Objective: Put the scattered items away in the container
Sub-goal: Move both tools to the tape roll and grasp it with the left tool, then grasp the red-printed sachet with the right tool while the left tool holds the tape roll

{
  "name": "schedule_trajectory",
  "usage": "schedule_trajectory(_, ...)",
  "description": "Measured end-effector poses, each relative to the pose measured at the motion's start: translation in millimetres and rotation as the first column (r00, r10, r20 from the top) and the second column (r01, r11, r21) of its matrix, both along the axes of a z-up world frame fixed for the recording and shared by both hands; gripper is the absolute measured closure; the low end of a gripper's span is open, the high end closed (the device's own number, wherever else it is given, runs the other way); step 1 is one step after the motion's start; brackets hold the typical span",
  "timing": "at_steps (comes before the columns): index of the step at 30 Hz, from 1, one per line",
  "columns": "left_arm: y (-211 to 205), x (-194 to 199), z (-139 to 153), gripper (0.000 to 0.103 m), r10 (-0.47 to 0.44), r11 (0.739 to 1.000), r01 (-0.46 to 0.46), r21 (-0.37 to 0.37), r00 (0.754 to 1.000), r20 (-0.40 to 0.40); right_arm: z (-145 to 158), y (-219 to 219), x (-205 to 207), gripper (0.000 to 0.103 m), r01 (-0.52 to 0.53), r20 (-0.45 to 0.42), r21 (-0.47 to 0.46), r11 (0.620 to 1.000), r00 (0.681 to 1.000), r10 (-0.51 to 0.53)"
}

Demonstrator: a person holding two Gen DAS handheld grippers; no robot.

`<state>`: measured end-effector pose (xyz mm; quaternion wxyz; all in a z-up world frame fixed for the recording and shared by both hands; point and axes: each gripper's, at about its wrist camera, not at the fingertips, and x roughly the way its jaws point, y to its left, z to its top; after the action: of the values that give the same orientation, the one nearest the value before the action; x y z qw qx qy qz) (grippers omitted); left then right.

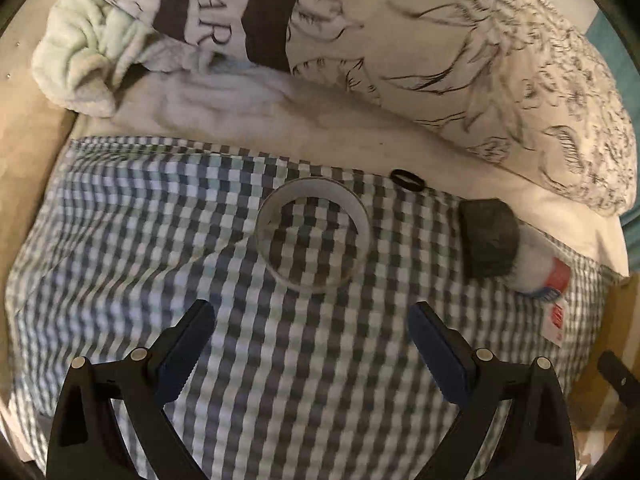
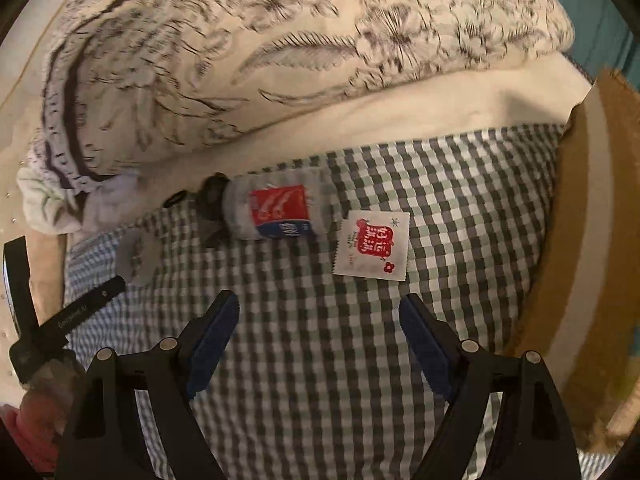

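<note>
Left gripper [image 1: 312,324] fingers apart, empty, over checked bedsheet [image 1: 280,380]; tape roll [image 1: 314,236] lies just ahead, open cloth around it. Right gripper [image 2: 320,320] fingers apart, empty. Sachet [image 2: 372,246] just ahead, bottle [image 2: 276,212] beside it near the duvet [image 2: 240,60] edge. Cardboard box [image 2: 592,240] borders the right.

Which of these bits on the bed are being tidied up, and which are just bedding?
To tidy:
tape ring
bottle
sachet
black hair tie
cardboard box, probably the container

Just lying about:
checked sheet
patterned duvet
green towel
</note>
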<state>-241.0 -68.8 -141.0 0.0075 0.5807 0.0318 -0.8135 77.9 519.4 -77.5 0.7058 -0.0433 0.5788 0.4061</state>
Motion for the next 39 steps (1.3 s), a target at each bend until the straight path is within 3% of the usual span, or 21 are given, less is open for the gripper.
schedule_trajectory(8, 2, -32, -43, 0.003, -0.018, 0.999, 0.019, -0.026, 0.999, 0.029, -43, 18, 18, 0.020, 0.033, -0.011, -0.036, 0.999, 0.999, -0.034)
schedule_trajectory(18, 7, -57, -60, 0.003, -0.014, 0.997, 0.015, -0.077, 1.000, 0.017, -72, 39, 43, 0.020, 0.075, 0.020, -0.086, 0.993, 0.997, -0.074)
schedule_trajectory(22, 12, -58, -60, 0.006, -0.032, 0.994, 0.032, -0.100, 0.999, 0.004, -79, 45, 43, 0.021, 0.047, 0.050, -0.121, 0.992, 0.998, -0.042)
schedule_trajectory(23, 13, -57, -59, 0.013, -0.040, 0.995, 0.040, -0.095, 0.999, 0.001, -80, 47, 41, 0.024, 0.032, 0.068, -0.134, 0.990, 0.997, -0.023)
schedule_trajectory(24, 15, -56, -58, 0.020, -0.052, 0.995, 0.052, -0.090, 0.999, -0.001, -80, 48, 39, 0.036, 0.019, 0.089, -0.151, 0.988, 0.996, -0.006)
schedule_trajectory(25, 17, -55, -56, 0.020, -0.065, 0.994, 0.065, -0.092, 0.998, -0.003, -80, 47, 38, 0.049, 0.016, 0.112, -0.167, 0.986, 0.994, 0.003)
schedule_trajectory(28, 18, -55, -55, 0.021, -0.075, 0.996, 0.077, -0.054, 0.997, 0.031, -77, 36, 42, 0.066, 0.049, 0.093, -0.156, 0.987, 0.995, -0.034)
schedule_trajectory(33, 17, -48, -42, 0.021, -0.087, 0.995, 0.089, -0.044, 0.995, 0.041, -63, 17, 44, 0.066, 0.077, 0.058, -0.128, 0.989, 0.996, -0.070)
schedule_trajectory(39, 24, -19, 3, 0.021, -0.127, 0.991, 0.126, -0.053, 0.992, -0.006, -21, -5, 32, 0.066, 0.097, 0.037, -0.065, 0.993, 0.995, -0.095)
